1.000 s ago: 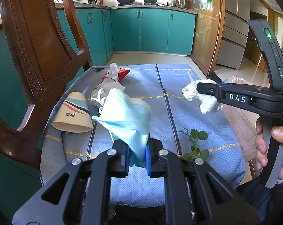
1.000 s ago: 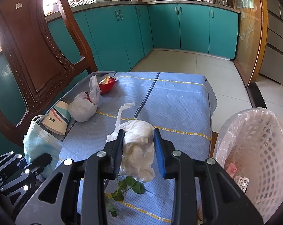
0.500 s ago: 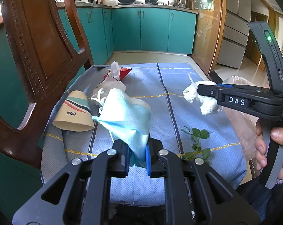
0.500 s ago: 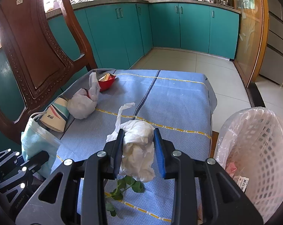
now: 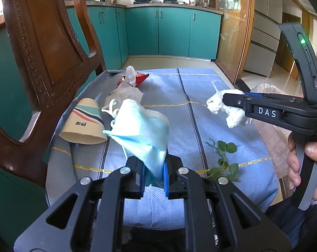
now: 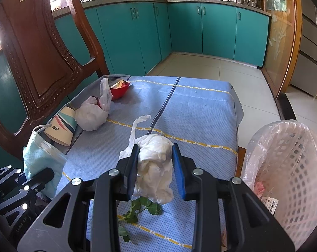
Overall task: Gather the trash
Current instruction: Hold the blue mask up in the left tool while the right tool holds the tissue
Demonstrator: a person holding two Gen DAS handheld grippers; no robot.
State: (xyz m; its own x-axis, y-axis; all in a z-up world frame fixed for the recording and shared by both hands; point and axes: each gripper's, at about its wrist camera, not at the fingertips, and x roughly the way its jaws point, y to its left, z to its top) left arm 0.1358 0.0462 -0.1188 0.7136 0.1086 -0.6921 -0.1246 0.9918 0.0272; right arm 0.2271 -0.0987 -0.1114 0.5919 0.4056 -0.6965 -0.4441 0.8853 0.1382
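Blue tablecloth [image 6: 200, 113] below: left gripper [image 5: 153, 177] is pinching the mask [image 5: 141, 134], right gripper [image 6: 156, 168] squeezing crumpled tissue [image 6: 154, 168]; its loose tail risks snagging outside the lower-right basket [image 6: 284, 168].

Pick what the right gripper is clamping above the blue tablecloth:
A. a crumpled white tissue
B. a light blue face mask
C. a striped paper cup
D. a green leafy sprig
A: the right gripper has its jaws pressed on the crumpled white tissue, lifted off the cloth.
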